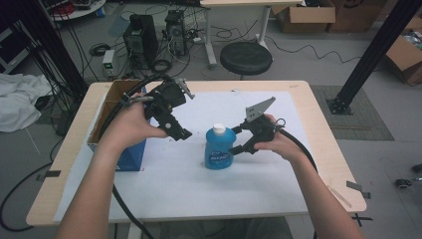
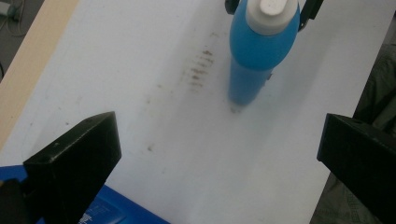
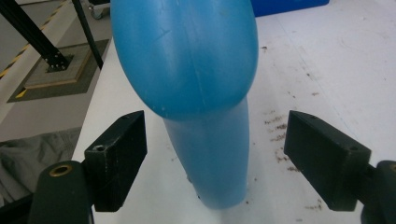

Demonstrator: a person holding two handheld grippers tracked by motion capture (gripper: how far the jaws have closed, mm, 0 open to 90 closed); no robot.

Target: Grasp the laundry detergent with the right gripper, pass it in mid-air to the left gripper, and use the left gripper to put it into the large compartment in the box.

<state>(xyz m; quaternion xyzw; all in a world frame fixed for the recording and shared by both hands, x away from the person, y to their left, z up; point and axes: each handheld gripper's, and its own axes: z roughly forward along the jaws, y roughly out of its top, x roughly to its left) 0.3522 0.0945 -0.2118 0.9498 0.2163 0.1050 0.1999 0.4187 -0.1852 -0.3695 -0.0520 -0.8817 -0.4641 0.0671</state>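
Left gripper (image 1: 180, 133) raised over the white table (image 1: 164, 194), jaws spread wide with nothing between them; blue box (image 1: 130, 157) at its 8 o'clock. Blue bottle (image 1: 219, 148) with white cap stands upright mid-table, at the 4 o'clock of that gripper. Right gripper (image 1: 236, 139) at the bottle's 3 o'clock, jaws parted either side of it, pads clear of the plastic
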